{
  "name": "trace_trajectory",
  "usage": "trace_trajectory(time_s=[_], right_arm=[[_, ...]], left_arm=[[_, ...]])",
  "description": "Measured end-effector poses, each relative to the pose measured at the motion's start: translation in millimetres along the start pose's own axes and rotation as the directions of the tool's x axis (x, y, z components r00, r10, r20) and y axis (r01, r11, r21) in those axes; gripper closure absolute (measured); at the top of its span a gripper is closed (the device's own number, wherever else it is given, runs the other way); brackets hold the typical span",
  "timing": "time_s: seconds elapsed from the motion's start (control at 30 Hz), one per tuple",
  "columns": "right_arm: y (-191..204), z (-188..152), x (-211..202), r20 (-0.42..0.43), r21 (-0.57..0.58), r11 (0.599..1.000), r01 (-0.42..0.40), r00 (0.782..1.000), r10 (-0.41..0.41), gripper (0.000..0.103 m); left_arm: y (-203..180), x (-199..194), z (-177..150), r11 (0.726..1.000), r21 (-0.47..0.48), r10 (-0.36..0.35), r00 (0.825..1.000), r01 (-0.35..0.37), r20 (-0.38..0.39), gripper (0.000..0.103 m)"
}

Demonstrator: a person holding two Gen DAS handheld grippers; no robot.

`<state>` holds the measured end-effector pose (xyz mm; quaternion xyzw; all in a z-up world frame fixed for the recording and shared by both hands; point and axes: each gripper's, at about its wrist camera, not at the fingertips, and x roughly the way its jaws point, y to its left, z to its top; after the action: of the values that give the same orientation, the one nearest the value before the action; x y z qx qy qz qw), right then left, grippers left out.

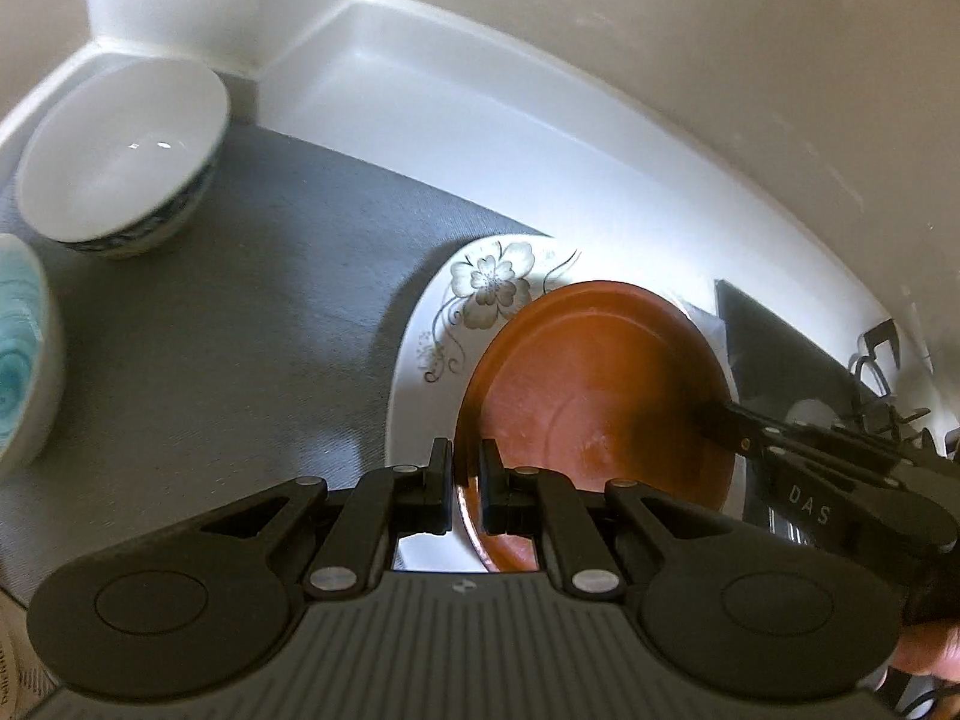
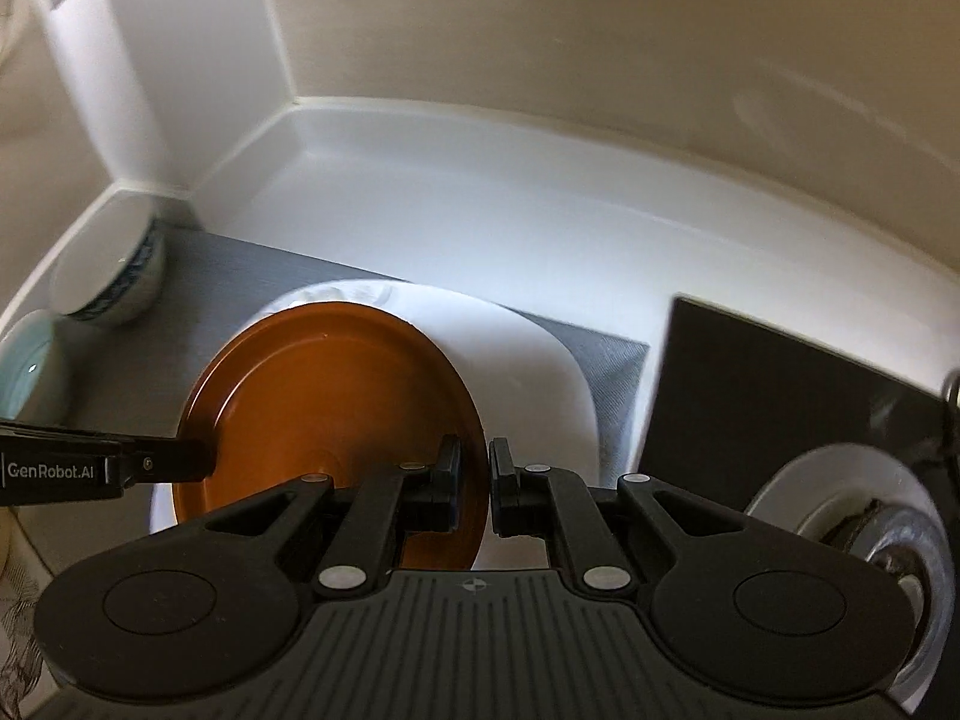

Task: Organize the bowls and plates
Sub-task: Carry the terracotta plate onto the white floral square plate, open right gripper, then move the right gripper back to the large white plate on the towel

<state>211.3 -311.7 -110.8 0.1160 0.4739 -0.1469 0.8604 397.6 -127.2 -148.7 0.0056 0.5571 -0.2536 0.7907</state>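
Note:
A brown plate (image 1: 600,384) is held over a white plate with a flower pattern (image 1: 480,288) on a grey mat (image 1: 240,330). My left gripper (image 1: 466,468) is shut on the brown plate's left rim. My right gripper (image 2: 475,474) is shut on its right rim; it also shows in the left wrist view (image 1: 729,426). In the right wrist view the brown plate (image 2: 336,396) covers much of the white plate (image 2: 516,354), and the left gripper (image 2: 180,462) enters from the left. A white bowl with a blue pattern (image 1: 120,156) and a teal-lined bowl (image 1: 18,354) stand at the left.
The mat lies in a white corner with walls behind and to the left. A dark flat panel (image 2: 780,390) lies to the right. A round metal fitting on a white disc (image 2: 858,516) sits at the far right.

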Motion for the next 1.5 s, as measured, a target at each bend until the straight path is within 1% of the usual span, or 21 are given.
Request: trace_trajectory(time_s=[0.27, 0.33, 0.43, 0.47, 0.53, 0.6, 0.63, 0.67, 0.7, 0.73, 0.77, 0.8, 0.83, 0.93, 1.1, 1.2, 1.33, 1.5], right_arm=[[-8, -2, 23, -0.033, 0.029, 1.000, 0.005, 0.999, -0.004, 0.093], [-8, -3, 27, -0.040, 0.031, 0.999, 0.013, 0.999, -0.011, 0.093], [-10, -4, 30, -0.047, 0.044, 0.999, 0.006, 0.999, -0.004, 0.093], [-10, -4, 31, -0.046, 0.049, 0.999, 0.000, 0.999, 0.002, 0.093], [-11, -4, 32, -0.045, 0.059, 0.998, -0.006, 0.999, 0.009, 0.092], [-11, -4, 31, -0.043, 0.067, 0.998, 0.003, 0.999, 0.000, 0.088], [-11, -4, 29, -0.039, 0.071, 0.997, 0.006, 0.999, -0.003, 0.082], [-12, -4, 27, -0.032, 0.080, 0.997, 0.010, 0.999, -0.007, 0.077], [-12, -4, 23, -0.021, 0.088, 0.996, 0.013, 1.000, -0.011, 0.066], [-12, -5, 19, -0.008, 0.095, 0.995, 0.013, 1.000, -0.012, 0.056], [-12, -6, 13, 0.005, 0.098, 0.995, 0.014, 1.000, -0.014, 0.051], [-10, -8, 7, 0.017, 0.098, 0.995, 0.027, 0.999, -0.029, 0.040], [-8, -11, 0, 0.031, 0.094, 0.994, 0.049, 0.998, -0.052, 0.032], [-4, -23, -21, 0.071, 0.069, 0.993, 0.091, 0.993, -0.096, 0.028], [0, -50, -52, 0.079, 0.090, 0.985, 0.149, 0.985, -0.156, 0.026], [4, -67, -67, 0.074, 0.105, 0.986, 0.128, 0.988, -0.136, 0.026], [11, -83, -88, 0.080, 0.118, 0.990, 0.078, 0.993, -0.088, 0.025], [22, -96, -109, 0.083, 0.115, 0.993, 0.007, 0.996, -0.017, 0.025]], left_arm=[[-9, 22, 12, 0.999, 0.027, 0.028, 0.999, -0.027, -0.024, 0.095], [-9, 26, 15, 0.999, 0.033, 0.027, 0.999, -0.027, -0.023, 0.095], [-11, 20, 15, 0.999, 0.035, 0.035, 0.999, -0.035, -0.007, 0.095], [-12, 23, 18, 0.999, 0.031, 0.041, 0.999, -0.041, 0.004, 0.092], [-12, 19, 18, 0.999, 0.032, 0.037, 0.999, -0.038, 0.026, 0.080], [-13, 10, 17, 1.000, 0.027, 0.008, 0.999, -0.009, 0.041, 0.049], [-14, 7, 18, 1.000, 0.030, -0.005, 0.999, 0.004, 0.047, 0.041], [-16, 3, 17, 0.999, 0.038, -0.015, 0.998, 0.013, 0.055, 0.027], [-19, -2, 17, 0.999, 0.045, -0.015, 0.998, 0.012, 0.066, 0.010], [-22, -7, 15, 0.999, 0.049, 0.014, 0.996, -0.018, 0.087, 0.004], [-24, -13, 12, 0.998, 0.054, 0.038, 0.992, -0.045, 0.121, 0.000], [-26, -19, 8, 0.996, 0.066, 0.051, 0.987, -0.062, 0.150, 0.001], [-27, -24, 6, 0.994, 0.082, 0.054, 0.985, -0.068, 0.162, 0.000], [-27, -36, -1, 0.993, 0.092, 0.064, 0.987, -0.079, 0.149, 0.000], [-27, -51, -20, 0.980, 0.126, 0.134, 0.980, -0.153, 0.147, 0.000], [-25, -57, -34, 0.970, 0.149, 0.171, 0.974, -0.192, 0.145, 0.000], [-22, -70, -54, 0.960, 0.181, 0.191, 0.972, -0.213, 0.135, 0.000], [-21, -88, -79, 0.948, 0.209, 0.210, 0.967, -0.238, 0.147, 0.000]])
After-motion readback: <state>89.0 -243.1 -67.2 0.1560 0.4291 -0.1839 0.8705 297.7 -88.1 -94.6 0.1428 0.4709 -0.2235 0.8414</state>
